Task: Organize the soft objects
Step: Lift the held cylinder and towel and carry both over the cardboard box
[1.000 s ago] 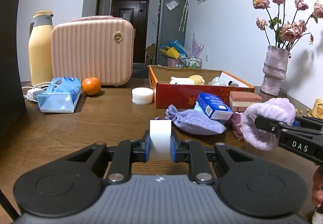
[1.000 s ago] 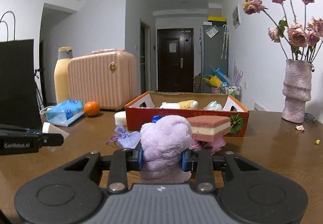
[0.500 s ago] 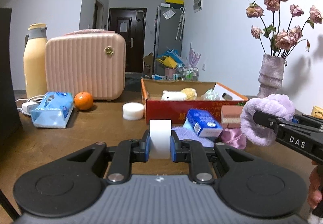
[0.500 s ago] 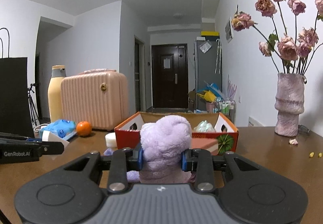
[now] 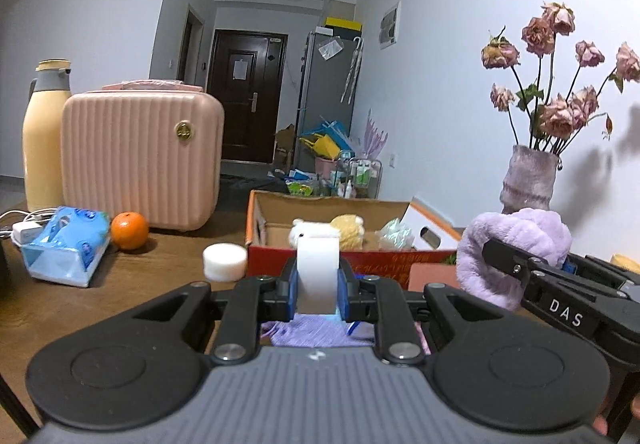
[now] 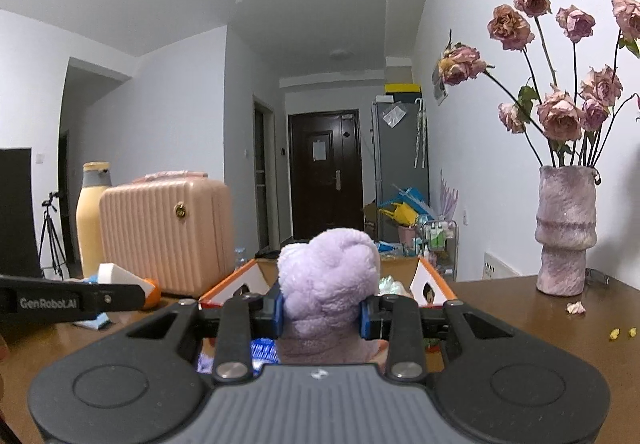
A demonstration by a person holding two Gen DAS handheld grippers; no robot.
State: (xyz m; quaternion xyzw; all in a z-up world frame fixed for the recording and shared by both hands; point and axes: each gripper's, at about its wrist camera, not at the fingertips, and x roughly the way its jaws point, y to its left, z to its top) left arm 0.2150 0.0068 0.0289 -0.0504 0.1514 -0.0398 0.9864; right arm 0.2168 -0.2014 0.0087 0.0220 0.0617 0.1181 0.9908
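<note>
Both loads have risen toward the box at centre frame. Our left gripper pinches the white sponge; our right gripper squeezes the purple plush. Both seem light and squashy, best held mid-body.

Only two bits of text can really be read here. "DAS" is printed in white on the black finger of the right gripper, seen from the left wrist view. "GenRobot.AI" is printed on the black finger of the left gripper, seen from the right wrist view. The print on the red cardboard box and the blue tissue pack can't be made out.
</note>
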